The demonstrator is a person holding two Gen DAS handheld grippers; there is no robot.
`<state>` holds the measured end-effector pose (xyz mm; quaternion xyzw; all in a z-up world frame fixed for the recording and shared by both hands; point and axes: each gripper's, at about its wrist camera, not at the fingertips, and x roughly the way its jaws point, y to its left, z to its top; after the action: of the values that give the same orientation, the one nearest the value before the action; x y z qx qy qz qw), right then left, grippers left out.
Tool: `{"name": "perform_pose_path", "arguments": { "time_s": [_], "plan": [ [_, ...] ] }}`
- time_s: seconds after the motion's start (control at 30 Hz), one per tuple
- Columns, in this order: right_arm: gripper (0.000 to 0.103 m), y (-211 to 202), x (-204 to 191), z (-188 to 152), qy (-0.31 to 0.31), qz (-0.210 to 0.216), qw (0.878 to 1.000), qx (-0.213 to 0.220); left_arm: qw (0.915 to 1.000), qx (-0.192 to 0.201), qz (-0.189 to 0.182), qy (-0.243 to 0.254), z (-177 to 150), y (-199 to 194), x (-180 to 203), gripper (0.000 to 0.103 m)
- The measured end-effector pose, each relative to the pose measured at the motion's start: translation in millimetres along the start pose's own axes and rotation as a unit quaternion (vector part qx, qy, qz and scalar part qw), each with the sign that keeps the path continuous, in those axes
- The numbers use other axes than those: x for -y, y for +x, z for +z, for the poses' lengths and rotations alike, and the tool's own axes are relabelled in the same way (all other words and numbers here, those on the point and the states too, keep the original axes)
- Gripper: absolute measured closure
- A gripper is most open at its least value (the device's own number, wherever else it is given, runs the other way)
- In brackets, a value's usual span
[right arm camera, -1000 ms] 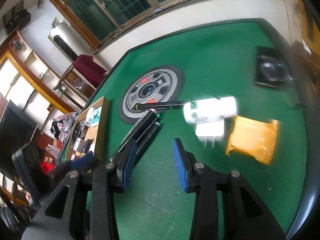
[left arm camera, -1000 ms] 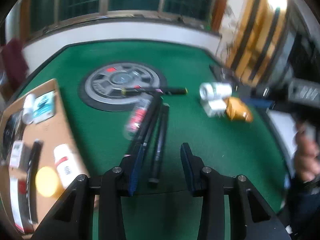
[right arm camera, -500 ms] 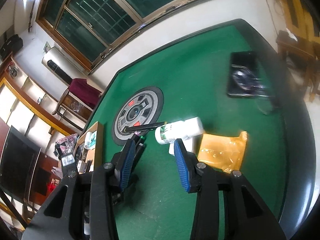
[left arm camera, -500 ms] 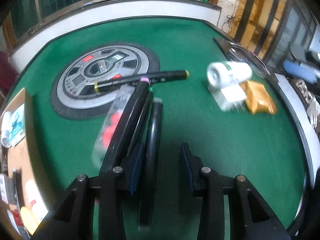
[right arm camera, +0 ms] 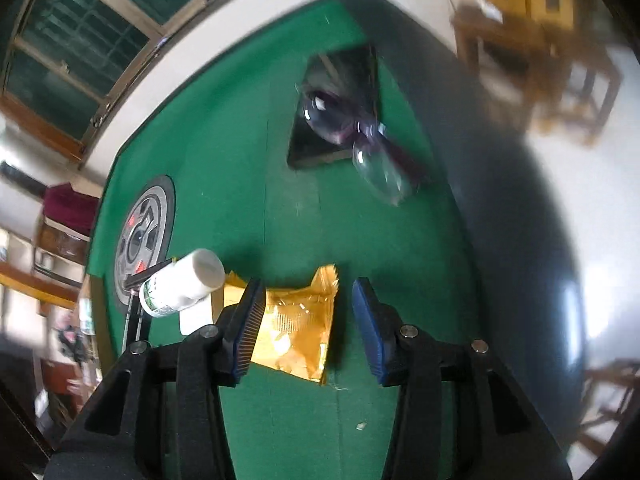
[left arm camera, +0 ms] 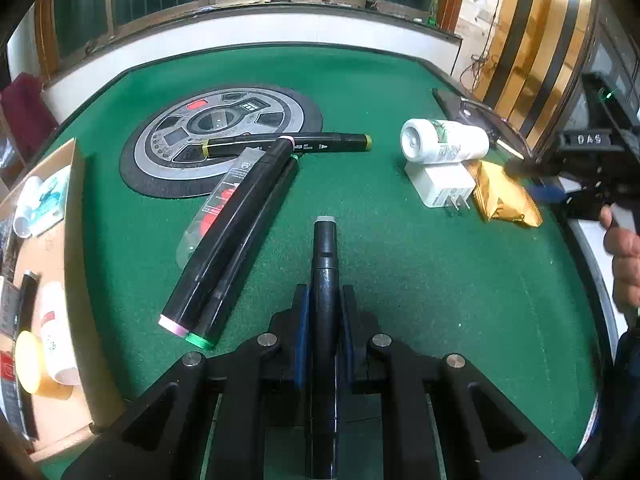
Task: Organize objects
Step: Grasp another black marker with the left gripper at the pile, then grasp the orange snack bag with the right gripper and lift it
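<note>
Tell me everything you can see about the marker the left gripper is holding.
The marker is a long black pen, plastic by its look, with a pale grey end cap. It lies along the left gripper, clamped between the blue pads, grey tip pointing away over the green table. Whether it touches the felt cannot be told.

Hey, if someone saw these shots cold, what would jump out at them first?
Probably the black marker clamped in the left gripper, pointing straight ahead over the green table. Next, the shiny gold packet lying below the open right gripper, beside a white bottle on its side. Two more markers lie side by side, left of the held one.
</note>
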<state>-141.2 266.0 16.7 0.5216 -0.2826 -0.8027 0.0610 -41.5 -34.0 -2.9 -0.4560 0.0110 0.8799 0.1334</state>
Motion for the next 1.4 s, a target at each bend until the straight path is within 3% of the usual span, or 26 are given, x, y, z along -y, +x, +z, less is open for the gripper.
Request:
{"name": "perform_pose_path", "arguments": {
  "time_s": [0.17,0.3,0.33,0.43,0.47,0.57,0.67,0.8,0.93,1.03,1.27,1.33,1.4],
  "plan": [
    [0.057,-1.1,-18.5,-19.2,-0.023,0.069,0.995,-0.066,0.9995,0.007,-0.028,-0.016,1.3,1.4,-10.4,0.091],
    [0.057,-4.1,-42.4,-49.5,-0.105,0.126,0.977,-0.133,0.9988,0.009,-0.041,-0.024,3.1,2.9,-14.5,0.091],
    [0.057,-7.3,-45.7,-52.5,-0.125,0.12,0.976,-0.131,0.9989,0.009,-0.039,-0.022,3.6,3.1,-13.9,0.091],
    [0.057,-36.6,-45.6,-41.3,-0.165,0.022,0.986,-0.034,0.999,0.009,-0.038,-0.02,2.6,3.2,-11.8,0.091],
    [0.057,-43.2,-43.4,-38.7,-0.169,0.007,0.986,-0.018,0.999,0.009,-0.039,-0.021,2.4,2.5,-12.3,0.091],
    [0.056,-50.0,-40.2,-31.2,-0.18,0.012,0.983,0.006,0.999,0.009,-0.039,-0.019,2.0,1.8,-12.6,0.091],
    [0.056,-45.8,-44.9,-24.9,-0.209,-0.036,0.977,0.032,0.999,0.009,-0.039,-0.018,1.0,1.0,-13.0,0.091],
    [0.056,-29.6,-58.2,-27.3,-0.27,-0.021,0.962,0.035,0.999,0.009,-0.04,-0.019,0.9,0.9,-13.3,0.091],
    [0.056,-5.1,-63.1,-39.7,-0.319,-0.017,0.948,0.003,0.999,0.009,-0.04,-0.019,0.9,0.9,-12.9,0.091],
    [0.056,2.7,-65.7,-53.6,-0.377,-0.06,0.924,0.0,0.999,0.009,-0.04,-0.019,0.9,0.8,-13.3,0.091],
    [0.056,12.8,-75.1,-79.6,-0.448,-0.09,0.889,-0.023,0.9991,0.01,-0.038,-0.018,0.6,0.2,-13.4,0.091],
    [0.056,19.7,-78.7,-82.6,-0.447,-0.12,0.886,-0.014,0.9991,0.01,-0.038,-0.018,0.7,0.2,-13.1,0.091],
    [0.057,20.0,-76.8,-77.9,-0.431,-0.124,0.894,-0.011,0.9992,0.011,-0.035,-0.015,0.5,-0.2,-12.2,0.091]
  ]
}}
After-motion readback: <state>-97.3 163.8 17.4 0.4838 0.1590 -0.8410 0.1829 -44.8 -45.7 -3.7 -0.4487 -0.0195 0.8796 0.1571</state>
